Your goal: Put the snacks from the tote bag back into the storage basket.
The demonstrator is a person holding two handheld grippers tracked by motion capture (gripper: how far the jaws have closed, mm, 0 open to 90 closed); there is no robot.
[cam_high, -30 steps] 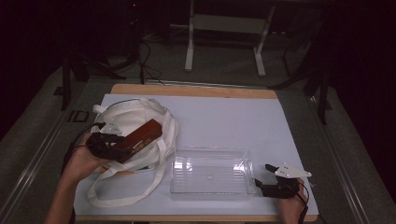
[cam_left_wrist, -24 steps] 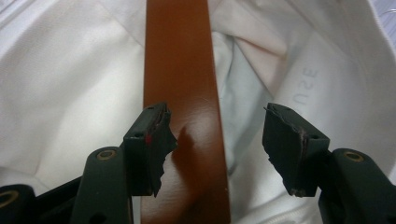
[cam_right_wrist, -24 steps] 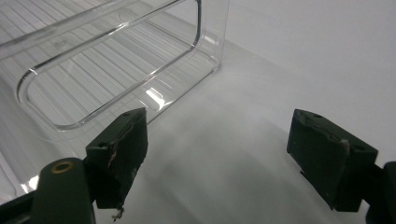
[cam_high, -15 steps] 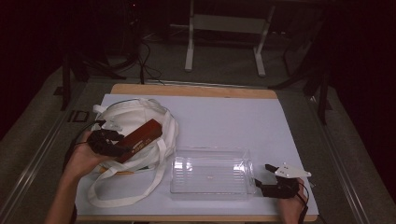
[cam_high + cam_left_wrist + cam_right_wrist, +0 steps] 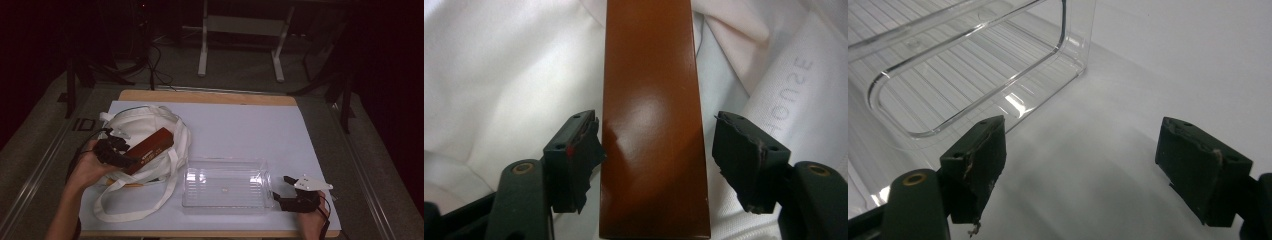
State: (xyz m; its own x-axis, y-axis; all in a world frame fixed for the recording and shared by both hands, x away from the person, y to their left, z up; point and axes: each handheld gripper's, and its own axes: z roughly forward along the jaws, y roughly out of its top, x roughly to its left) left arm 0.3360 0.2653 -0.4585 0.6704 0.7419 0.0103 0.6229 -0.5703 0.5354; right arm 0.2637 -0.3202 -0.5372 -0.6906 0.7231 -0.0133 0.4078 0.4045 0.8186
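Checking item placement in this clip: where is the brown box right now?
In the high view the brown box lies on the white tote bag at table left, between the left gripper's opened jaws, left of the clear tray.

The brown box [image 5: 651, 115] runs off the top and bottom edges of the left gripper view (its small label print, seen from above, is perhaps too tiny to read). The clear tray [image 5: 973, 65] is cut off at the right gripper view's left edge.

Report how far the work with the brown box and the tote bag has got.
Done: the brown box lies on the white tote bag. In hand: the left tool straddles it, jaws just opened, pads clear. Left: the clear tray is empty; the right tool waits open beside it.
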